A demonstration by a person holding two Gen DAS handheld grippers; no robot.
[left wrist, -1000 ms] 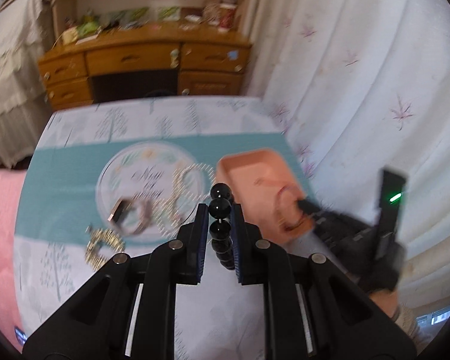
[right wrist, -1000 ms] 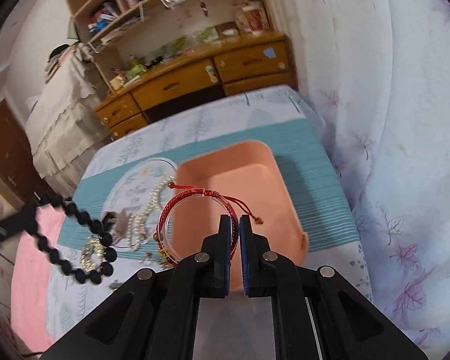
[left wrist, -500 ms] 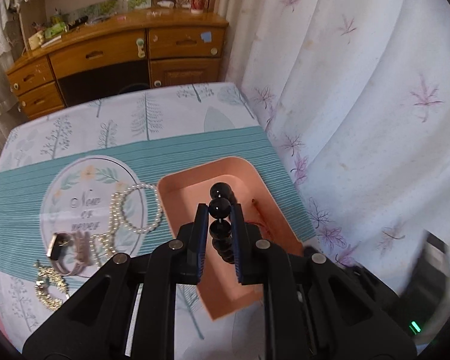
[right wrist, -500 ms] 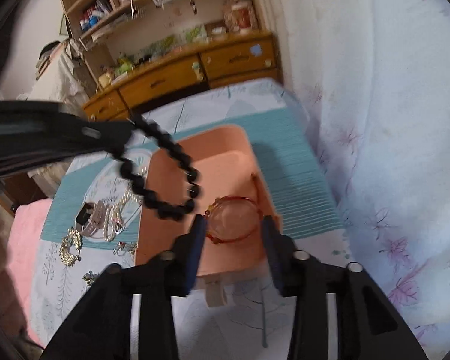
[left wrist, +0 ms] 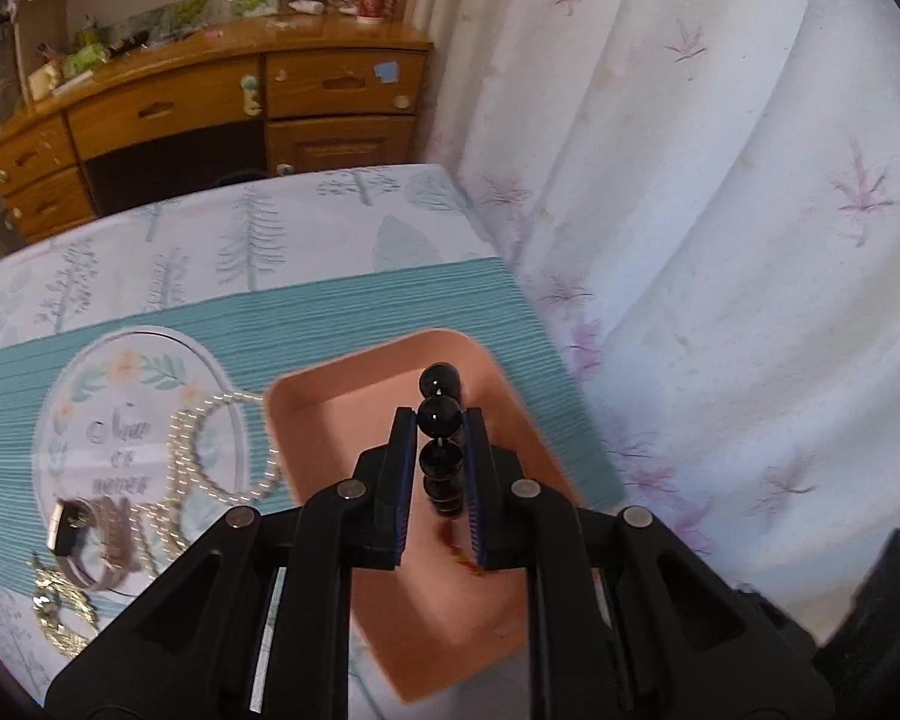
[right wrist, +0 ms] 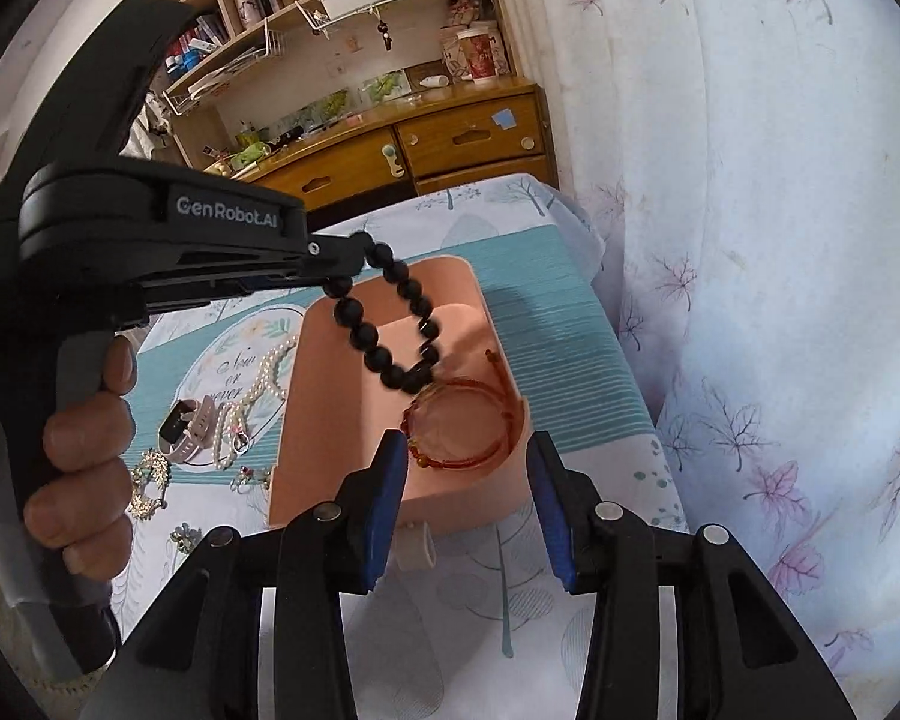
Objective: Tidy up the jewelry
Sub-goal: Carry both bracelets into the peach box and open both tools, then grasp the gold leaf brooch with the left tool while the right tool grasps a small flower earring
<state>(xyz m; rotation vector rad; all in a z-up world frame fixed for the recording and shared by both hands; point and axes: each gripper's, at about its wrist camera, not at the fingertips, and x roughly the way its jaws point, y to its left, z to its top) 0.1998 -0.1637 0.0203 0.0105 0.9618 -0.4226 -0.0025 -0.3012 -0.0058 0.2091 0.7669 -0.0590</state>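
Observation:
My left gripper (left wrist: 440, 420) is shut on a black bead bracelet (left wrist: 440, 417) and holds it hanging over the pink tray (left wrist: 342, 402). In the right wrist view the left gripper (right wrist: 354, 258) dangles the black bracelet (right wrist: 390, 324) above the tray (right wrist: 324, 420). A red cord bracelet (right wrist: 462, 426) lies in the tray's near right corner. My right gripper (right wrist: 465, 450) is open and empty, just above the tray's near edge by the red bracelet.
A pearl necklace (right wrist: 258, 384), a pink-strap watch (right wrist: 183, 429), a gold piece (right wrist: 147, 483) and small rings (right wrist: 249, 477) lie on the tablecloth left of the tray. A white curtain (right wrist: 750, 240) hangs at the right. A wooden desk (left wrist: 210, 96) stands behind.
My right gripper opened and dropped the red bracelet into the tray, then drew back. My left gripper carried the black bracelet rightward to over the tray.

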